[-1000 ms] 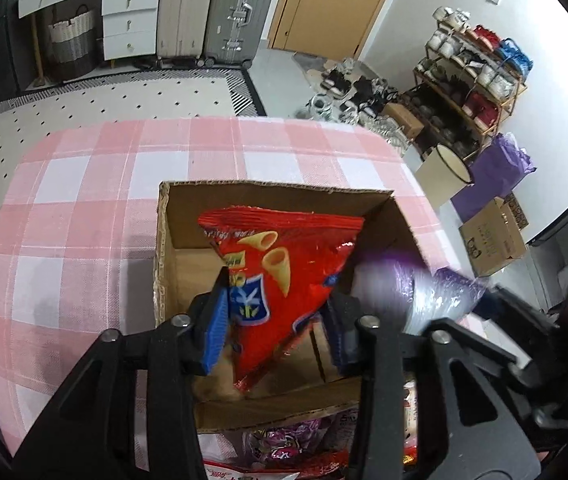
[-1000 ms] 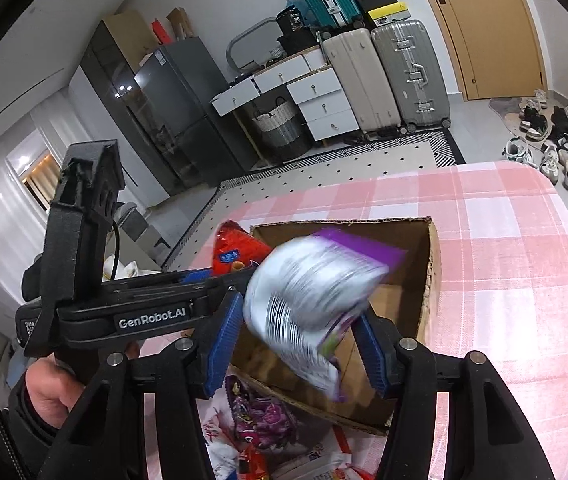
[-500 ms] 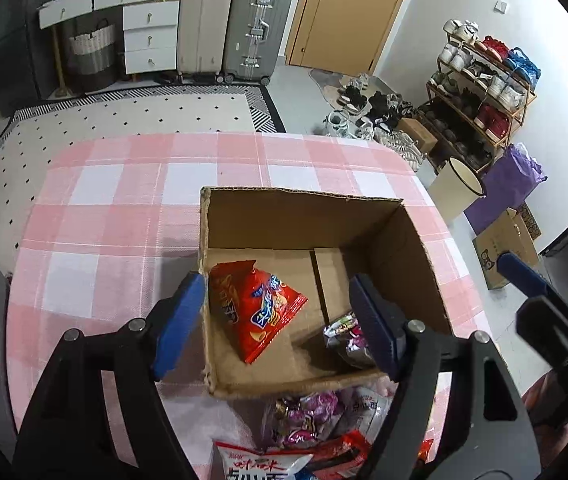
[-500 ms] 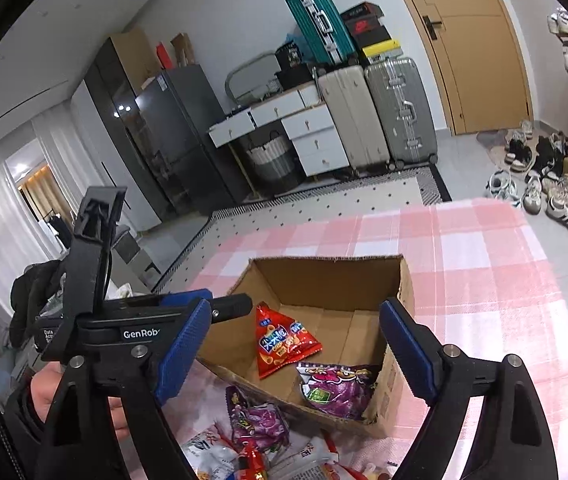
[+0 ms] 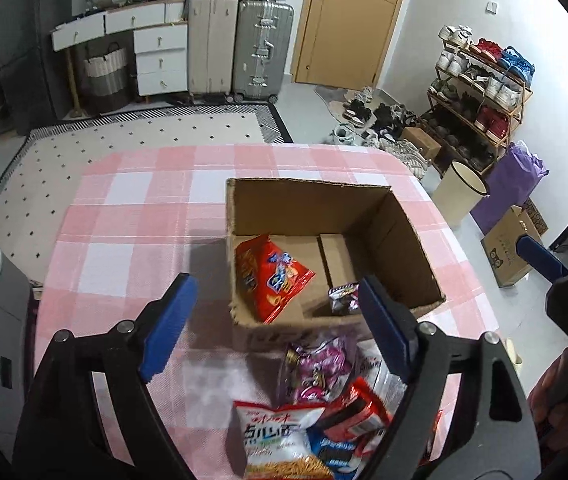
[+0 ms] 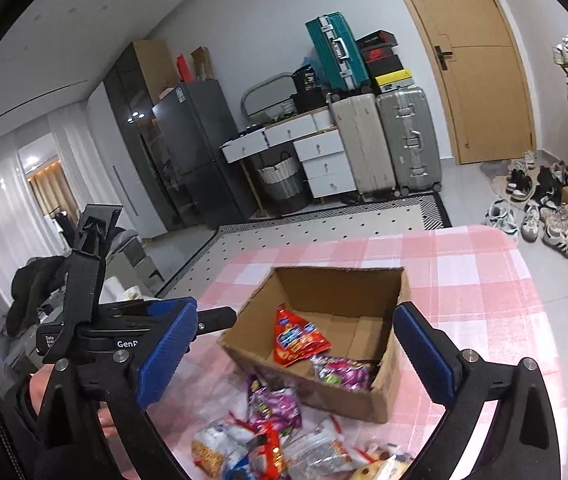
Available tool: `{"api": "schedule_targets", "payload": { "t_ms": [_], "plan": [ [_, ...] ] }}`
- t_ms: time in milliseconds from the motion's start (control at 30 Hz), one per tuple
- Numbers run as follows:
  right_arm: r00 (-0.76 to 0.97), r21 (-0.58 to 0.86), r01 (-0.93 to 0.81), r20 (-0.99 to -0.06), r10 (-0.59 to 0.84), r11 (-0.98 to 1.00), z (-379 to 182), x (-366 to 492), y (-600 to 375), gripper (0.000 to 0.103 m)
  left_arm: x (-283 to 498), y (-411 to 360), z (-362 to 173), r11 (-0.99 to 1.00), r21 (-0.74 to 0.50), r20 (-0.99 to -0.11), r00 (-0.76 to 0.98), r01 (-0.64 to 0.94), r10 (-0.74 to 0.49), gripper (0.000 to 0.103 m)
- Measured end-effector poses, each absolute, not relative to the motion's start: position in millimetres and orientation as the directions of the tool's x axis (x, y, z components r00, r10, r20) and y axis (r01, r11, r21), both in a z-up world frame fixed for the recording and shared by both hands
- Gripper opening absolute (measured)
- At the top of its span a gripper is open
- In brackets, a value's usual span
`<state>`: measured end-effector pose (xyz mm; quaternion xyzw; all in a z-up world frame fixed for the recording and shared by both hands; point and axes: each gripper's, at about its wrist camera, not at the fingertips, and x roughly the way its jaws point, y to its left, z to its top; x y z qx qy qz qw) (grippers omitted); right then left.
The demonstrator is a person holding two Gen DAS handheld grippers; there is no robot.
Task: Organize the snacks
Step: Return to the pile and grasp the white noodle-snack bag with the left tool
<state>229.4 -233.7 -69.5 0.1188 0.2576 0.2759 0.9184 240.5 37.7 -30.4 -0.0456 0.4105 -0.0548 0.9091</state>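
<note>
An open cardboard box [image 5: 312, 208] stands near the middle of the left wrist view on a surface [image 5: 131, 216] covered with a pink and white checked cloth. Its flaps are gone or folded away and its raw corrugated rim shows. Inside, toward the lower left of the box, a red triangular snack bag [image 5: 271, 280] printed with cone-shaped crisps and a blue logo lies flat on the floor of the box. At the box's lower right corner lies a purple and silver snack bag [image 6: 344, 372], half hidden in the left view behind a blue pad.

The left claw [image 5: 273, 324] has just been opening and its jaws stand spread, with nothing between them. The right claw [image 6: 292, 356] has also just been opening; its jaws gape wide and empty, framing the box in the right wrist view.

Below the box, at the bottom of both frames, a loose pile of snack packets [image 5: 316, 412] rests on the cloth: a shiny purple pack, a white noodle-snack bag with red trim, a red packet and a blue and white one, overlapping each other.
</note>
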Motion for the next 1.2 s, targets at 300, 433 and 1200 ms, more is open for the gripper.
{"api": "schedule_targets", "payload": {
  "t_ms": [300, 433, 1200],
  "plan": [
    [0.707, 0.352, -0.455, -0.416, 0.572, 0.818, -74, 196, -229, 0.102, 187, 51, -14, 0.993, -0.113, -0.68, 0.728, 0.017, -0.089, 0.102],
    [0.729, 0.311, -0.459, -0.402, 0.553, 0.832, -74, 180, -226, 0.102, 170, 54, -13, 0.993, -0.117, -0.67, 0.737, 0.013, -0.088, 0.102],
    [0.763, 0.329, -0.437, -0.358, 0.539, 0.837, -109, 99, -244, 0.102, 94, 66, -81, 0.985, -0.171, -0.704, 0.697, 0.021, -0.137, 0.102]
  ]
}}
